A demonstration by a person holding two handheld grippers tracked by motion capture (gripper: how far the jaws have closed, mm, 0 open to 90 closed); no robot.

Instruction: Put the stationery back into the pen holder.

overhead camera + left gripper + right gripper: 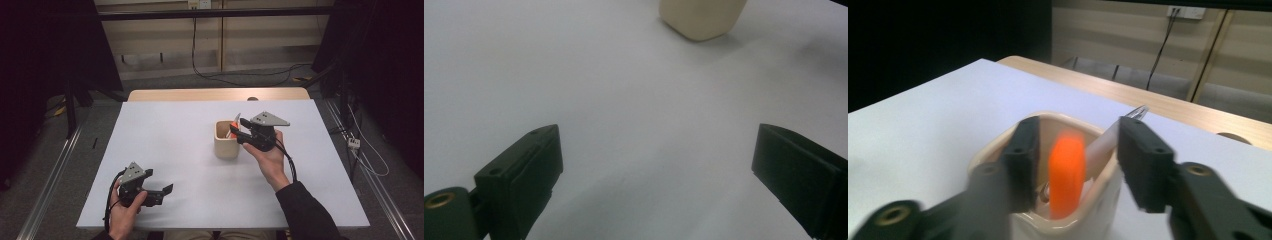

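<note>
1. Right hand (270, 159) raised over the white counter (170, 150), palm turned up and inward, forearm in a dark sleeve (305, 212) coming in from the lower right.
2. Right gripper (236, 128) aimed leftward at the rim of the cream cup (226, 146), grey plate on top.
3. In the right gripper view, right gripper (1075, 152) with jaws apart, an orange handle (1066, 175) standing between them, clear of both pads; no clamping seen.
4. Orange handle upright inside the cream cup (1048, 220), a pale, silver-tipped tool (1108, 142) leaning beside it against the far wall.
5. Cream cup standing right of the counter's middle, well apart from the left hand (125, 212).
6. Left hand low at the near-left edge of the counter, wrapped around the left gripper (162, 192), which points right.
7. Left gripper (656, 160) with jaws wide apart, bare counter between them, cream cup (701, 17) far ahead.
</note>
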